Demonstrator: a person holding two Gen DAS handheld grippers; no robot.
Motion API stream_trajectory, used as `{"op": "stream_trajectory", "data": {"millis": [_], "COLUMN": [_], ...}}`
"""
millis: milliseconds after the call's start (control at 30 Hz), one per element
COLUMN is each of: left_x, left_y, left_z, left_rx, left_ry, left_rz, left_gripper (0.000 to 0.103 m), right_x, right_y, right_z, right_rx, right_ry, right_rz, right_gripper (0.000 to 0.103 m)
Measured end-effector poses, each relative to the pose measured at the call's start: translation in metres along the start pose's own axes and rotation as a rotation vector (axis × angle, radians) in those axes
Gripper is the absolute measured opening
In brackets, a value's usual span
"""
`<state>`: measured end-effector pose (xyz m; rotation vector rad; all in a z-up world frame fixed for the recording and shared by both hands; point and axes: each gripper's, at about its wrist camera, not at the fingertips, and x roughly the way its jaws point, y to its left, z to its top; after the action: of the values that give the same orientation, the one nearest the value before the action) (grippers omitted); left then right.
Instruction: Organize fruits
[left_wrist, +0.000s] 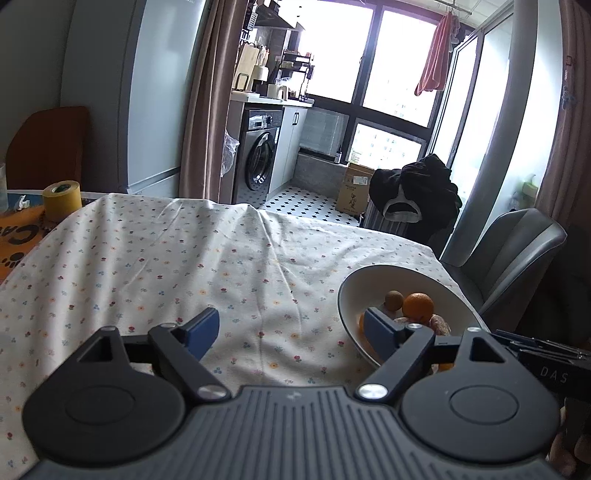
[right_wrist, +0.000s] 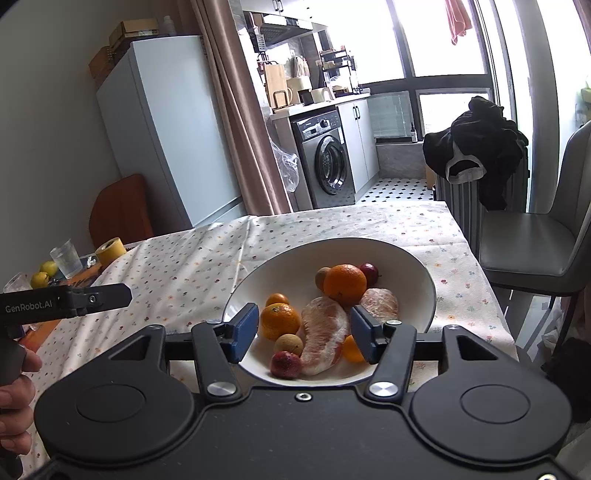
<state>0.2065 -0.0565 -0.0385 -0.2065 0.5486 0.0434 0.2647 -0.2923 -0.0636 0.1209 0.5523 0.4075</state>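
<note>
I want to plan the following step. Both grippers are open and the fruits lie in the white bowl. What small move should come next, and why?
Probably lower the open right gripper onto the peeled pink pomelo segment in the white ceramic bowl: it already sits between the fingers, ungrasped.

The left hand-held gripper (left_wrist: 291, 330) hangs over the desk (left_wrist: 166, 258) with its blue pads (left_wrist: 202, 329) spread wide and nothing between them. Its right pad overlaps the near rim of a white bowl (left_wrist: 417, 280). An orange (left_wrist: 418, 305) and a small brown fruit (left_wrist: 393, 299) lie inside. A yellow tape roll (left_wrist: 62, 199) stands at the far left.
</note>
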Motion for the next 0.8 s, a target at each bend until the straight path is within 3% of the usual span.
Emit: {"op": "stream_trajectory", "data": {"millis": [400,800], "left_x": [-0.032,-0.065], "left_y": [0.016,0.033], "left_z": [-0.008,-0.013], "left_rx": [0.000,-0.001], "left_ry": [-0.037,-0.053], "left_rz": [0.027,0.038], "left_gripper": [0.097,0.100], "right_x": [-0.020,-0.039], "right_y": [0.018,0.039], "right_z": [-0.001,-0.002], "right_rx": [-0.006,-0.027], "right_ry": [-0.017,-0.029], "right_rz": [0.010,0.039], "right_gripper": [0.067,0.080]}}
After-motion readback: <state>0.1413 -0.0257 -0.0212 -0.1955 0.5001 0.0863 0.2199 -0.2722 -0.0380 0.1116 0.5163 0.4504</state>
